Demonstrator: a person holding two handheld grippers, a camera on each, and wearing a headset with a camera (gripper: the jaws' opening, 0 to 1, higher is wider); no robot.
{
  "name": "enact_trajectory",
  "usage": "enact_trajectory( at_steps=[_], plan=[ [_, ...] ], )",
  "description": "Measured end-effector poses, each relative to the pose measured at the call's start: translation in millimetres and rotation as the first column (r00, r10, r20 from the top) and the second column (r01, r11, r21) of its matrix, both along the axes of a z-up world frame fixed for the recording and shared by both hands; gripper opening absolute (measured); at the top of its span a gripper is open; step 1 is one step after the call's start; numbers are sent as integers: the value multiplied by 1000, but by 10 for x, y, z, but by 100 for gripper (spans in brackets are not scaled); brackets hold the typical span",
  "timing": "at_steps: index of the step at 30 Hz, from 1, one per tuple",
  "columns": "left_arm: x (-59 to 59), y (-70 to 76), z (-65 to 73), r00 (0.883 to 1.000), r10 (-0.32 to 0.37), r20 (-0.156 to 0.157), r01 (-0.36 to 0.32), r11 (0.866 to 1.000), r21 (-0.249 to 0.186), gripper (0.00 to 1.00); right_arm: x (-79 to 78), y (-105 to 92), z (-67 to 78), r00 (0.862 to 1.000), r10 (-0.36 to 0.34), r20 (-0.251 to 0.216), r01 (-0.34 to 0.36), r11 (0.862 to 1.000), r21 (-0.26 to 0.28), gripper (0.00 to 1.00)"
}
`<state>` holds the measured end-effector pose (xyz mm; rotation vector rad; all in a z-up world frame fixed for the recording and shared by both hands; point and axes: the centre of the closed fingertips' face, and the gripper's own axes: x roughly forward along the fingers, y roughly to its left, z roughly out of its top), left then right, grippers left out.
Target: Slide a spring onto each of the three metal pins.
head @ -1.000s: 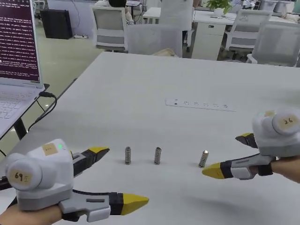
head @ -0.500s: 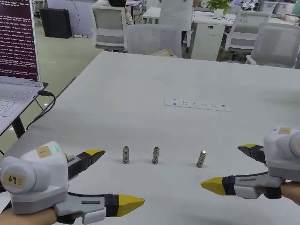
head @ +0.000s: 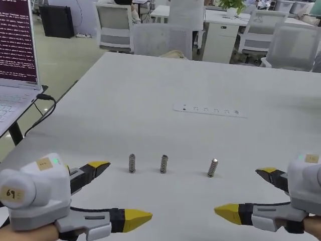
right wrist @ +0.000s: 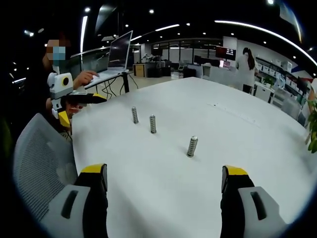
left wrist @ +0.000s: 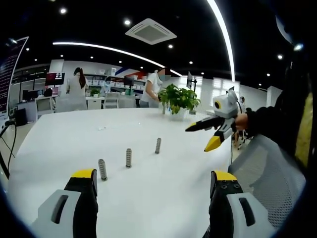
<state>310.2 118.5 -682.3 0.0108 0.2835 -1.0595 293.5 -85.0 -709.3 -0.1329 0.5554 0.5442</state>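
- Writing first: a handwritten sticker on the round end of the left gripper reads "69". The right gripper carries a sticker too, but it is too small to read.
- Laptop stands beyond the left edge of the desk. Its purple screen shows lines of pale text too fine to make out.
- Count: three springs, two grippers, one laptop, and one white power strip lying flat toward the desk's middle.
- Springs are short grey metal coils. They stand in a row near the desk's near edge, between the two grippers and touching neither.
- First spring and middle spring stand upright, close together.
- Third spring stands farther along the row toward the right gripper. It leans a little, and a rounded pin top shows above its coils.
- Both grippers are released, with yellow-tipped jaws spread wide and nothing between them. Each hovers over the near edge.
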Motion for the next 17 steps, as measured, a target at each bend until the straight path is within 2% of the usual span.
enact_trajectory(
  at_steps=[17],
  plan=[
    [0, 29, -48, 1000, 11, -13, -11, 1000, -3, 92, -36, 27, -80, 1000, -14, -4, 14, 1000, 7, 94]
  ],
)
